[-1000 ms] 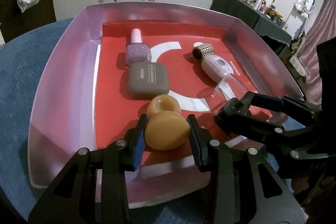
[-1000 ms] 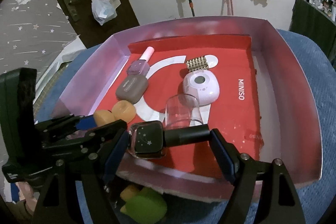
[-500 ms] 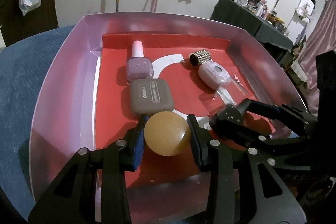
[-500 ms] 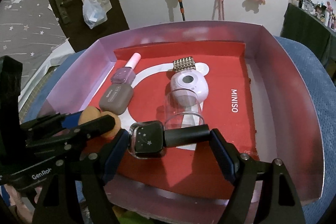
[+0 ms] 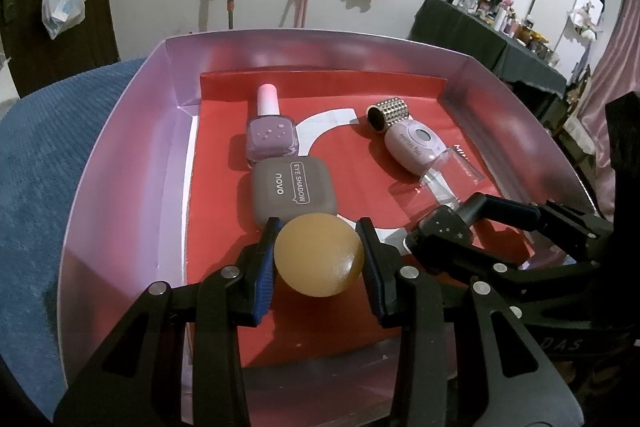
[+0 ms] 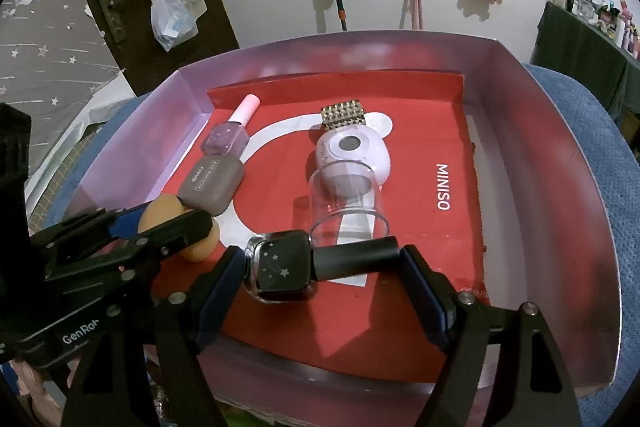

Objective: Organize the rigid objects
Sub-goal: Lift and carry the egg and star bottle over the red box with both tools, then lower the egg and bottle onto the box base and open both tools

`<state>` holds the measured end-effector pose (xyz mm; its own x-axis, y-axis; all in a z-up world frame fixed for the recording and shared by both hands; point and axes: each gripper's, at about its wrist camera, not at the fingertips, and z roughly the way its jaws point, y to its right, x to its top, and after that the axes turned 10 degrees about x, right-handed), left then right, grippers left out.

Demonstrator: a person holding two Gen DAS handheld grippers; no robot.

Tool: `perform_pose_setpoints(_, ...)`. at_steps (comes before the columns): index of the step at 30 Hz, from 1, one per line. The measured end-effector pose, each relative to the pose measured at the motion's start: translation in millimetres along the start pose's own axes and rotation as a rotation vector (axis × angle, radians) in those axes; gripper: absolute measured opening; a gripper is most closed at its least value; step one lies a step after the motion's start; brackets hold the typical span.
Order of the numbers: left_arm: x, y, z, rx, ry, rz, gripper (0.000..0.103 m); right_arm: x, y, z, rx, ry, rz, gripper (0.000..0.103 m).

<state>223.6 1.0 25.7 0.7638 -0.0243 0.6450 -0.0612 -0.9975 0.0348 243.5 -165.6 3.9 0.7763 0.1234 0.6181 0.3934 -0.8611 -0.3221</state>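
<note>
The left tool (image 5: 319, 254) is clamped on a round amber makeup sponge (image 5: 319, 254), its far end hidden from that tool's own camera. The right tool (image 6: 323, 269) grips a dark star-printed nail polish bottle with a black cap (image 6: 282, 269) end to end, long axis crosswise, cap to the right. Both hang low over the red-lined pink cardboard tray (image 6: 560, 163), just before a grey eyeshadow case (image 5: 294, 189).

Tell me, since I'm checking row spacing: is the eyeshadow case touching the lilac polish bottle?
Touching. The left wrist view shows the eyeshadow case butted against the base of the lilac polish bottle, with no red liner visible between them.
</note>
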Motion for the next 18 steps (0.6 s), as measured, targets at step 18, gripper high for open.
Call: perform_pose_setpoints(18, 1.3, -0.4, 1.6, 0.002, -0.008, -0.001, 0.036, 0.6, -0.5, 0.4, -0.006, -0.004, -0.002, 0.081)
